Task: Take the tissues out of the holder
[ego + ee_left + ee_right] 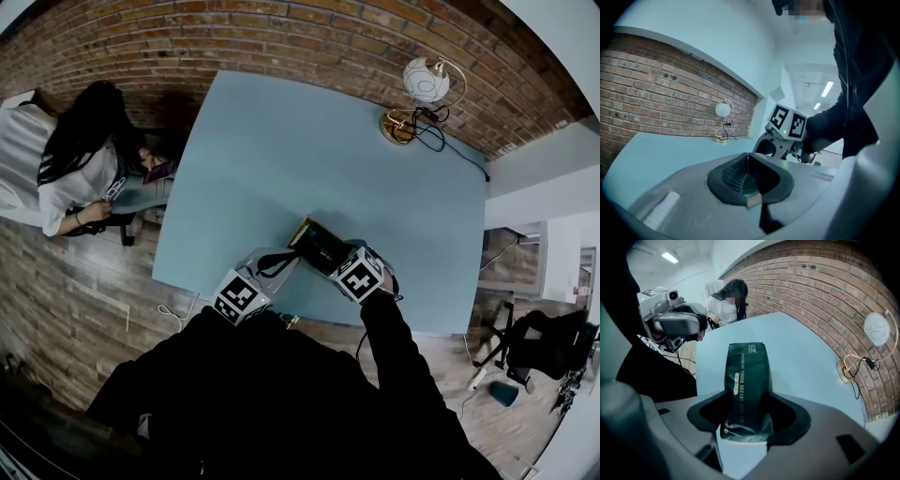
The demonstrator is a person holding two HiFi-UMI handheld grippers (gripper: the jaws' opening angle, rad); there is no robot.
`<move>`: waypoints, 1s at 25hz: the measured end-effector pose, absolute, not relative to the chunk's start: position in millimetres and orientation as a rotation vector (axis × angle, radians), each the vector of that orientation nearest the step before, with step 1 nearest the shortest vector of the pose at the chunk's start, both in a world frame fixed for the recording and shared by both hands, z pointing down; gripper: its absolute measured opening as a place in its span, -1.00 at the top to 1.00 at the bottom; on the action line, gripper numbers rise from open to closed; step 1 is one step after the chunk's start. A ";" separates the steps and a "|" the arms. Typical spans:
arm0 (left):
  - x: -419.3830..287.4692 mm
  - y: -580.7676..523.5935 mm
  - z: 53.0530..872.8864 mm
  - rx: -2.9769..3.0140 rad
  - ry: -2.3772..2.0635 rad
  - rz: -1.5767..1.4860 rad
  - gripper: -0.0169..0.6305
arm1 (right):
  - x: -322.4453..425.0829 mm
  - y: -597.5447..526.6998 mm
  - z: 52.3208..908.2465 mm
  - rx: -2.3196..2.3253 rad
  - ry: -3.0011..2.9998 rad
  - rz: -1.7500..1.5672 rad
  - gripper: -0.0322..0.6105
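Observation:
A dark green tissue pack (745,380) with gold print lies lengthwise between the jaws of my right gripper (745,427), which is shut on its near end. In the head view the pack (321,247) hangs just above the near part of the light blue table (309,141), and the right gripper (342,261) points steeply down at it. My left gripper (749,183) is shut on a thin tan-edged piece (753,199), seen edge-on, apparently the holder's wall. The left gripper (279,262) sits close to the pack's left side. The rest of the holder is hidden.
A globe lamp on a brass stand (424,82) with a black cable stands at the table's far right corner. A person sits at the left beyond the table (80,159). A black office chair (548,342) stands on the wooden floor at the right. A brick wall runs behind the table.

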State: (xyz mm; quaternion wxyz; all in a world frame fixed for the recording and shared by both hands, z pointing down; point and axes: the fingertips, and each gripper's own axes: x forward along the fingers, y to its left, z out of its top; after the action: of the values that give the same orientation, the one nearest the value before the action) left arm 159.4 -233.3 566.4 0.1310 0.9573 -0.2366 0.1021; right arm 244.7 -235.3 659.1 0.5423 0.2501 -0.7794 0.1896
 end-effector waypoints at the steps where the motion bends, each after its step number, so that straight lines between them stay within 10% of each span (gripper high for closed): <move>1: 157.5 -231.5 565.9 2.780 -0.694 0.301 0.92 | 244.0 -235.0 657.7 0.595 -1.851 0.447 0.04; 25: 118.2 -179.3 561.9 2.782 -0.847 0.325 0.92 | 207.4 -193.0 638.4 0.573 -1.890 0.407 0.04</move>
State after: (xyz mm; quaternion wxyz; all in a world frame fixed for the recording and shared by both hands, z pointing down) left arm 118.2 -179.3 561.9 0.1074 0.9452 -0.2877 0.1104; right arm 207.4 -193.0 638.4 0.5333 0.2403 -0.7929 0.1705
